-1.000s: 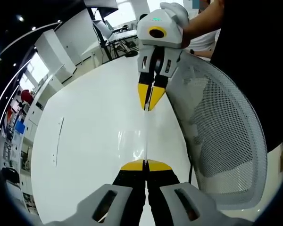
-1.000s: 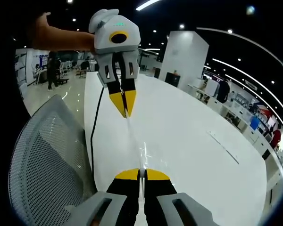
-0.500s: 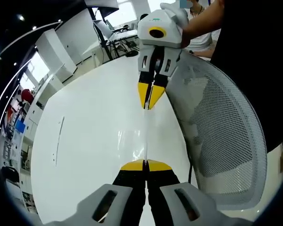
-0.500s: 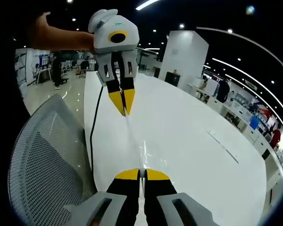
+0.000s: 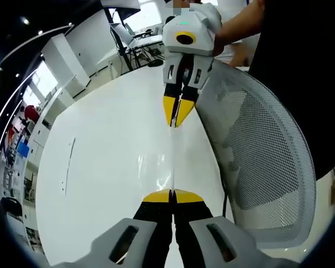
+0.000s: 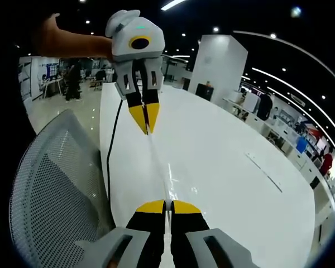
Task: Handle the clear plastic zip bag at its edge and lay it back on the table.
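Beside table, mesh chair.

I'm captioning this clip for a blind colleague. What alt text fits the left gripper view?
Two grippers hold a clear zip bag stretched edge-on between them above a white table: the left gripper shut on its near end, the right gripper shut on its far end. A mesh chair stands beside the table.

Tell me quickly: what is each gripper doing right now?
Left gripper: shut on the clear zip bag edge.
Right gripper: shut on the bag's opposite end.
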Demonstrator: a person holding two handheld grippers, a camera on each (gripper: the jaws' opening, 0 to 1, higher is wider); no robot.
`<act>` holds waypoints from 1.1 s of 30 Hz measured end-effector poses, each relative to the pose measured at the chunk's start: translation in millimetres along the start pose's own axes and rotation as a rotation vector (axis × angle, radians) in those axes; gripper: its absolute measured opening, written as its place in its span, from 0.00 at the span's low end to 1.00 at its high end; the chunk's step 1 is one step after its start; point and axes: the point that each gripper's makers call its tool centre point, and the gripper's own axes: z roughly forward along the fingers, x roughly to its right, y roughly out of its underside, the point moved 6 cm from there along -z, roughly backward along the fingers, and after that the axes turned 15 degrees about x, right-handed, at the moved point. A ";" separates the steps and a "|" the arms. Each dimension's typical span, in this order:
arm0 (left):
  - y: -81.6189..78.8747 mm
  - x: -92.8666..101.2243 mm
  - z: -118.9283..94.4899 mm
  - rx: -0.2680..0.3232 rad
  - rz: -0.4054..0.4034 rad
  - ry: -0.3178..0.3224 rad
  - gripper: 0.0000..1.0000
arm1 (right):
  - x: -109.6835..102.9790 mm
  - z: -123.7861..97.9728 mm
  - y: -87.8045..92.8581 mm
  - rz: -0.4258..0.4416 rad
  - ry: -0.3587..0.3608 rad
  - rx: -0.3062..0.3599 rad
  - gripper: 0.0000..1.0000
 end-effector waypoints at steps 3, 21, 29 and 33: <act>1.1 0.1 -0.2 -0.001 -0.002 0.001 0.00 | -0.2 0.1 0.2 0.001 -0.001 -0.002 0.00; 3.5 0.8 -0.9 -0.002 -0.014 0.000 0.00 | 1.1 -0.1 3.9 0.006 0.002 -0.003 0.00; 4.5 0.7 -0.9 -0.004 -0.014 0.002 0.00 | 1.6 -1.8 6.0 0.015 0.012 -0.001 0.00; 3.6 1.1 -0.7 -0.003 -0.015 0.002 0.00 | 1.7 -2.5 6.4 0.018 0.016 0.001 0.00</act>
